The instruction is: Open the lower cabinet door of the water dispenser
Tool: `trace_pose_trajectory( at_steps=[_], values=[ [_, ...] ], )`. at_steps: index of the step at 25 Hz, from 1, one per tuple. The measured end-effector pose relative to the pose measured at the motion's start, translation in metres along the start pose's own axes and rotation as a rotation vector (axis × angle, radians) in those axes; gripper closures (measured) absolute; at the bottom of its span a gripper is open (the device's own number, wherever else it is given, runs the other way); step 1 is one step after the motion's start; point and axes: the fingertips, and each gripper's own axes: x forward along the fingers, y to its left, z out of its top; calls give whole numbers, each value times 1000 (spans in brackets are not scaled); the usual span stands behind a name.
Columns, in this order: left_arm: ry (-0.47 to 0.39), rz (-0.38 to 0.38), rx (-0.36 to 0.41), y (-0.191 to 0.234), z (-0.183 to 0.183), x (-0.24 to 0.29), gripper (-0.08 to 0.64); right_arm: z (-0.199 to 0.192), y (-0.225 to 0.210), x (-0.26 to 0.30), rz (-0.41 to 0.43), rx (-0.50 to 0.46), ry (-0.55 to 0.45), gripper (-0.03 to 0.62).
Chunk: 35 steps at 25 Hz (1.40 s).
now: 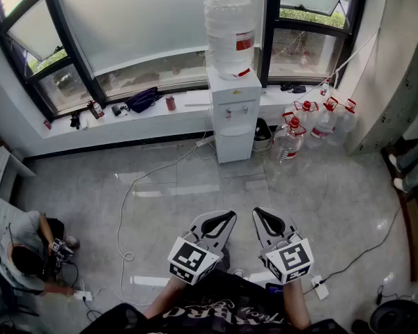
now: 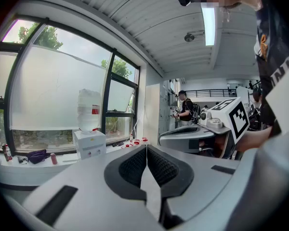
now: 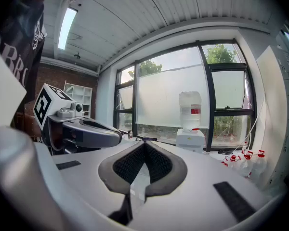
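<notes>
A white water dispenser (image 1: 235,110) stands against the window sill with a clear bottle (image 1: 229,33) on top; its lower cabinet door (image 1: 235,144) is closed. The same dispenser shows far off in the left gripper view (image 2: 89,143) and in the right gripper view (image 3: 191,137). My left gripper (image 1: 225,219) and right gripper (image 1: 262,214) are side by side low in the head view, well short of the dispenser. Both are shut with their tips meeting and nothing between them, as the left gripper (image 2: 146,148) and right gripper (image 3: 145,144) views show.
Several empty water jugs (image 1: 313,122) stand on the floor right of the dispenser. A white cable (image 1: 129,207) snakes across the grey floor. A person (image 1: 28,256) crouches at the left. A dark bag (image 1: 143,99) and small items lie on the sill.
</notes>
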Motion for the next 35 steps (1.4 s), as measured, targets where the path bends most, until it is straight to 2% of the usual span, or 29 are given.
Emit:
trace_pose_trajectory(
  at_steps=[11, 18, 26, 35],
  values=[
    [19, 17, -7, -16, -5, -2, 540, -2, -2, -13, 22, 41, -30, 578],
    [38, 55, -23, 4, -8, 6, 540, -7, -14, 8, 55, 70, -17, 578],
    [57, 42, -26, 57, -2, 35, 540, 5, -39, 62, 50, 100, 1, 578],
    [42, -38, 26, 147, 21, 78, 540, 30, -78, 145, -32, 141, 16, 578]
  ],
)
